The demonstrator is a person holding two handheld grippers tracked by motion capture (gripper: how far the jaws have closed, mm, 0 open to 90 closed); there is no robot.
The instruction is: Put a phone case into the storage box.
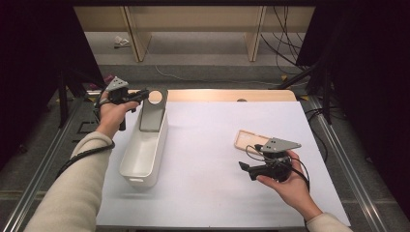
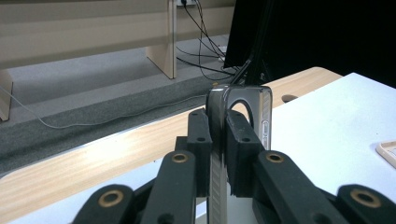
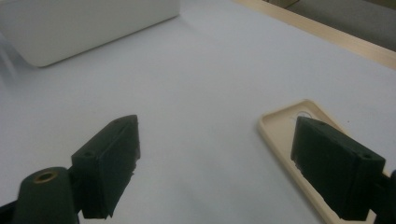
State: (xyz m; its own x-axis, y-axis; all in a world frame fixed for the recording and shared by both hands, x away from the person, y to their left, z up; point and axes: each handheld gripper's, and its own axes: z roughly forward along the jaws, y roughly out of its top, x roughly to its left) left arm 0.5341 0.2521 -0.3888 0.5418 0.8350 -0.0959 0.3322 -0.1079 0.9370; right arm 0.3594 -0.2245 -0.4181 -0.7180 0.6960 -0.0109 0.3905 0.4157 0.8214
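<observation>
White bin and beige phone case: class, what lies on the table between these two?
Nothing. In the high view the stretch of white table between the white bin and the beige phone case is bare; the right gripper hovers nearer the case.

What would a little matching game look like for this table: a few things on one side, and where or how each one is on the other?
Things:
1. grey phone
2. beige phone case
3. white bin
4. right gripper

States:
A. lying flat on the white table top
B. open, holding nothing
C. clamped between the left gripper's jaws
D. standing on the table's left half, open side up

Pairs: 1-C, 2-A, 3-D, 4-B
</observation>
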